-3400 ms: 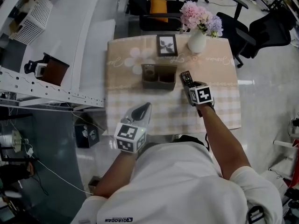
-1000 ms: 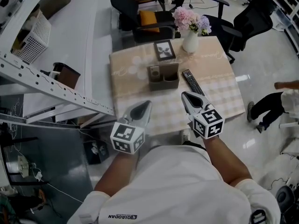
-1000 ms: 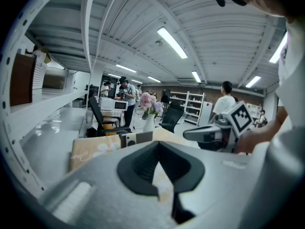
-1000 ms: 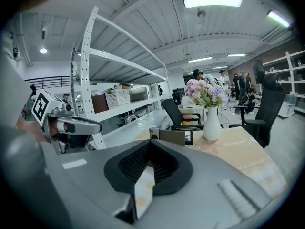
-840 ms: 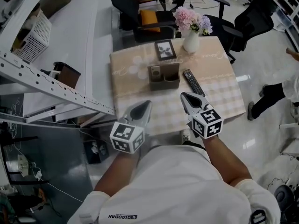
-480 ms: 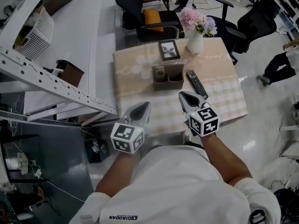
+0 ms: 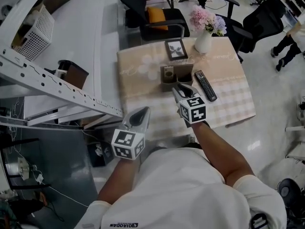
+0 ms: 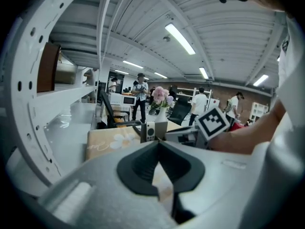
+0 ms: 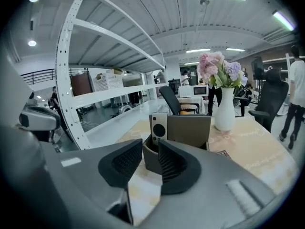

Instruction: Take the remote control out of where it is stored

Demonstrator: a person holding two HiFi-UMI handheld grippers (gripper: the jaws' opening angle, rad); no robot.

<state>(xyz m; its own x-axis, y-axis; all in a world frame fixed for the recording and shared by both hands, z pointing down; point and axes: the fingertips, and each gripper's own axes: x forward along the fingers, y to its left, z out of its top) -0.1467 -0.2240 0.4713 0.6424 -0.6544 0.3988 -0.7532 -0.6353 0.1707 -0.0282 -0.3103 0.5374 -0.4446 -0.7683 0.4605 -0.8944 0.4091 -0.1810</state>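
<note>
A brown two-compartment holder [image 7: 177, 74] stands mid-table, and a white remote [image 7: 167, 72] stands upright in its left compartment. A black remote [image 7: 206, 85] lies flat on the cloth to the holder's right. My right gripper [image 7: 179, 88] hovers just in front of the holder. Its jaws have just been opening and nothing is between them. In the right gripper view the right gripper [image 9: 150, 148] faces the white remote [image 9: 158, 126] and the holder [image 9: 187, 133], a short way off. My left gripper [image 7: 142, 112] stays shut at the table's near edge, and the left gripper [image 8: 158, 145] holds nothing.
A checked cloth covers the small table [image 7: 143, 87]. A picture frame [image 7: 176, 48] and a vase of flowers [image 7: 204, 38] stand behind the holder. White shelving [image 7: 52, 87] runs along the left. Office chairs [image 7: 152, 18] stand beyond the table, and people walk at the right.
The right gripper has moved forward and left, from the near edge up to the holder, and its jaws have parted. The left gripper has shifted slightly.
</note>
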